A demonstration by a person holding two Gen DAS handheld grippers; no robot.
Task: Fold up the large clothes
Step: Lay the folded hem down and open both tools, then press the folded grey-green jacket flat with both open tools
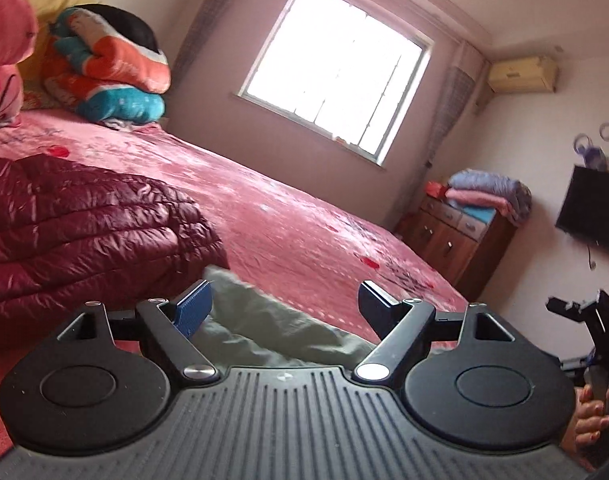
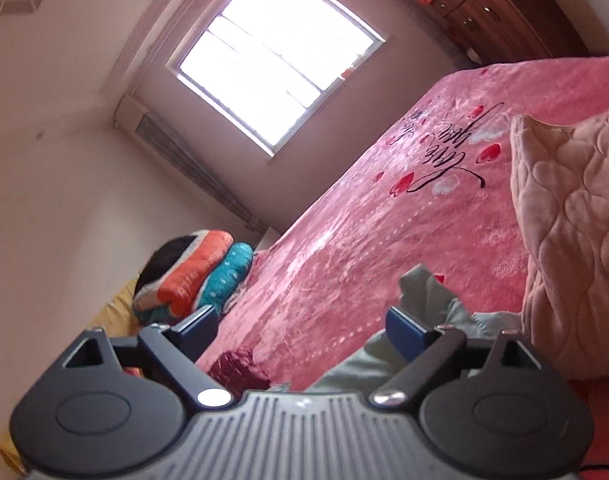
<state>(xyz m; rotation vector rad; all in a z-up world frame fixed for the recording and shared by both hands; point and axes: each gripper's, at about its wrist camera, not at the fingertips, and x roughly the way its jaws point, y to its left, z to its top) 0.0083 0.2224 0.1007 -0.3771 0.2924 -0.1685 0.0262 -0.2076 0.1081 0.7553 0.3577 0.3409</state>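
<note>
Low in the left wrist view the left tool [image 1: 284, 300] hangs with its fingers spread wide and nothing between them, above a grey-green garment [image 1: 272, 332] that lies crumpled on the pink bed [image 1: 304, 220] at lower centre. A folded maroon quilted coat [image 1: 84, 224] rests at mid left, and the right tool [image 1: 584, 320] shows at the far right edge. In the right wrist view the right tool [image 2: 304, 328] is likewise spread and empty (the frame is strongly tilted), with the same garment [image 2: 432, 300] at lower right, beside a beige quilted cover [image 2: 576, 240].
</note>
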